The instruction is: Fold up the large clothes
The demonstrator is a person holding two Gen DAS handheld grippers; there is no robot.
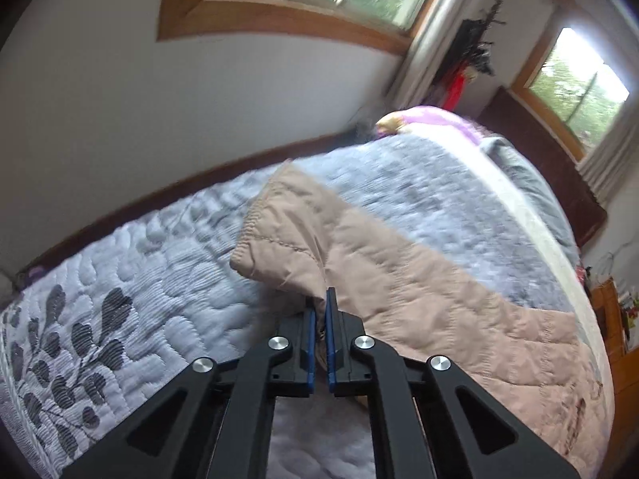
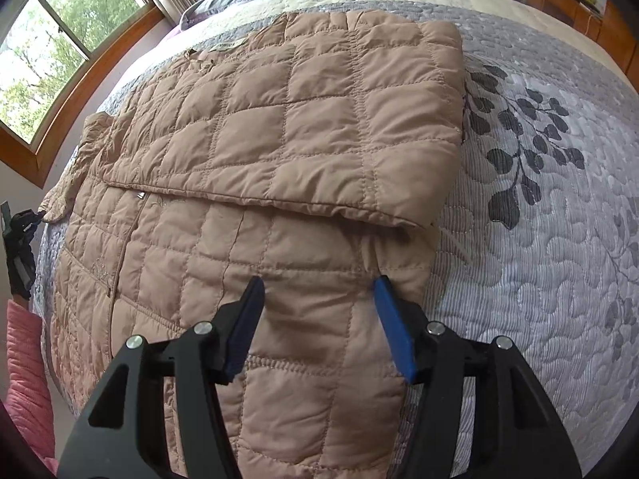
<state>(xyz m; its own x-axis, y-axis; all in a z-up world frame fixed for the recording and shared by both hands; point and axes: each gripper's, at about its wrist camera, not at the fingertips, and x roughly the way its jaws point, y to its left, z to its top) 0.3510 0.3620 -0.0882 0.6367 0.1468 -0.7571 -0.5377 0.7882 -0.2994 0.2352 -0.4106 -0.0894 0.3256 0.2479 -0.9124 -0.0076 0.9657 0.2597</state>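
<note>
The left gripper (image 1: 319, 299), low in the frame's centre, is pinching an edge of the tan quilted puffer jacket (image 2: 259, 159) lying half-folded across the grey leaf-patterned bedspread (image 2: 539, 239), while the right gripper (image 2: 319, 283) is hovering spread over the jacket's lower panel, gripping nothing.

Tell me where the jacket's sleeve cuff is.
In the left wrist view, the sleeve cuff lies mid-frame on the quilted bedspread, pinched in the left gripper.
</note>
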